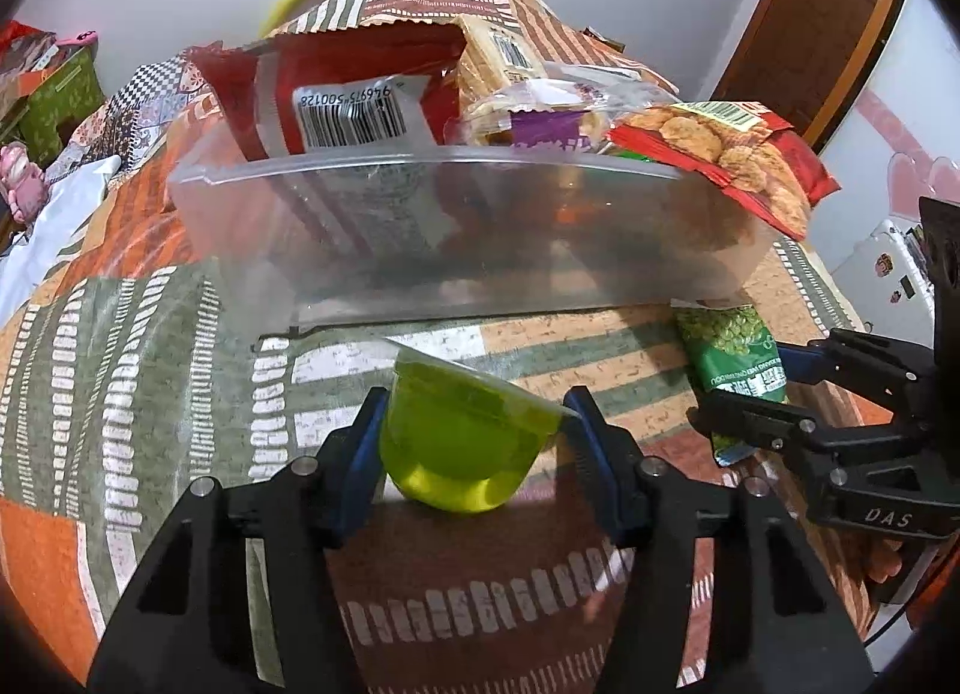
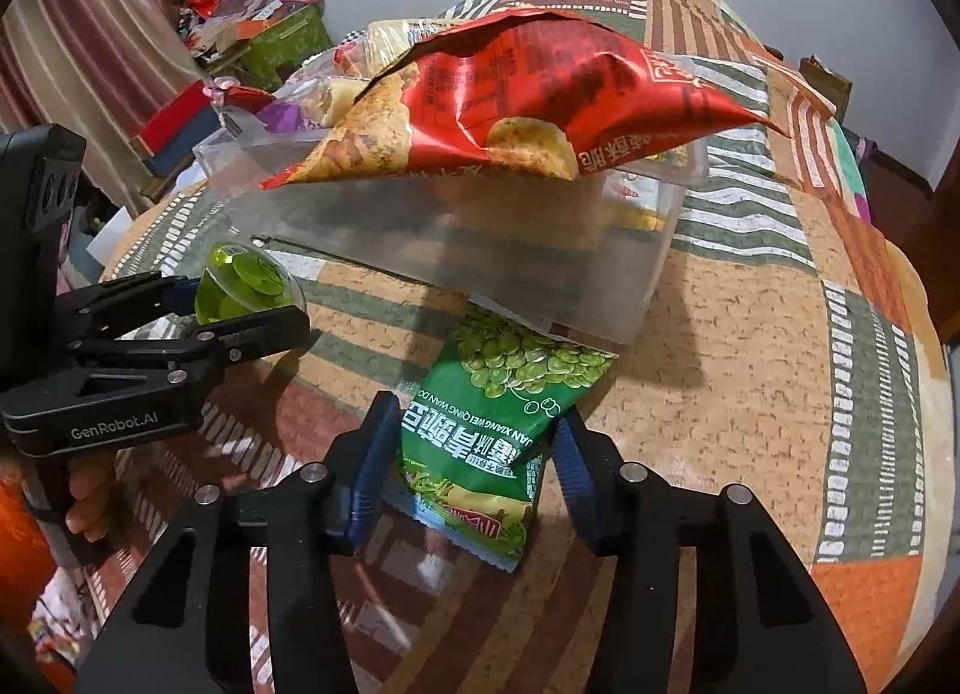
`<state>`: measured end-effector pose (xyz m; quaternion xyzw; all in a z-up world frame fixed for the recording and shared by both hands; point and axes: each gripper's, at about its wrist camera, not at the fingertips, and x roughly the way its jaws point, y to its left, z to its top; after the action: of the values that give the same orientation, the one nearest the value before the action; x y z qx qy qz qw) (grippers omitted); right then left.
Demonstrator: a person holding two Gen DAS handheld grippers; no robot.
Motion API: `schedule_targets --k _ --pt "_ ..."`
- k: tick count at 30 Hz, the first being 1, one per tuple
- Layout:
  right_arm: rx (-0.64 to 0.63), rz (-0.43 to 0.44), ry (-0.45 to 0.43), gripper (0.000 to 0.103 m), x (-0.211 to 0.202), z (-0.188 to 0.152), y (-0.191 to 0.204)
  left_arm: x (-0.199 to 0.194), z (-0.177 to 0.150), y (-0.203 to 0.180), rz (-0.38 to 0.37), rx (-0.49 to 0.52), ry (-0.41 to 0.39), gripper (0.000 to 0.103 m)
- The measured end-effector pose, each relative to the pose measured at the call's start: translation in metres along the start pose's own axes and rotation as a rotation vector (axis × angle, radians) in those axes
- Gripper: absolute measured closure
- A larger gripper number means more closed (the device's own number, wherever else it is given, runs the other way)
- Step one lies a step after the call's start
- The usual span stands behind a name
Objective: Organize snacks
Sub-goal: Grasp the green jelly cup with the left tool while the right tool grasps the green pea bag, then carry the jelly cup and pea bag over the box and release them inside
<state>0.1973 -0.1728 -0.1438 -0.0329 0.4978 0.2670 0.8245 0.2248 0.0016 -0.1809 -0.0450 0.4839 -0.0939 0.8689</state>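
Pickup is the step in hand, with both grippers down on the last loose snacks in front of the clear plastic bin [image 1: 456,250]. The left gripper [image 1: 474,424] has its blue fingers [image 1: 363,442] clamped on a green jelly cup [image 1: 462,442], which lies tipped on its side on the patchwork-covered surface [image 1: 138,346], just in front of the bin's near wall. The right gripper [image 2: 477,448] brackets a green pea snack packet [image 2: 492,424] lying flat on the cloth; the fingers [image 2: 372,460] touch its two long edges and the film looks slightly bowed, so I judge it gripped, though lightly. The packet's far end is tucked under the bin's near corner.

The bin already holds a heap: a red bag with a barcode [image 1: 336,94], clear-wrapped crackers [image 1: 510,112], and a red chip bag [image 2: 528,100] that drapes over the rim on the right-hand side.

Next, each hand most likely needs to lift and carry its snack over the near wall. The jelly cup is smooth and rounded, so it could rotate between the fingers as it rises. The pea packet probably has to slide back from under the bin before lifting, or the bin may shift. The overhanging chip bag leaves little open room, so the freer left half seems the better drop spot.
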Motion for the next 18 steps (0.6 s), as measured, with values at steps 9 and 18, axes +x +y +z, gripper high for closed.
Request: schedule_targets --k 9,18 --pt "0.001 -0.004 -0.042 0.060 -0.023 -0.003 0.002 -0.033 -0.008 -0.005 0.002 0.001 -0.039 0.045" --pt "-0.016 -0.025 -0.110 0.060 -0.055 -0.001 0.011 -0.072 0.006 -0.008 0.005 0.006 -0.120 0.045"
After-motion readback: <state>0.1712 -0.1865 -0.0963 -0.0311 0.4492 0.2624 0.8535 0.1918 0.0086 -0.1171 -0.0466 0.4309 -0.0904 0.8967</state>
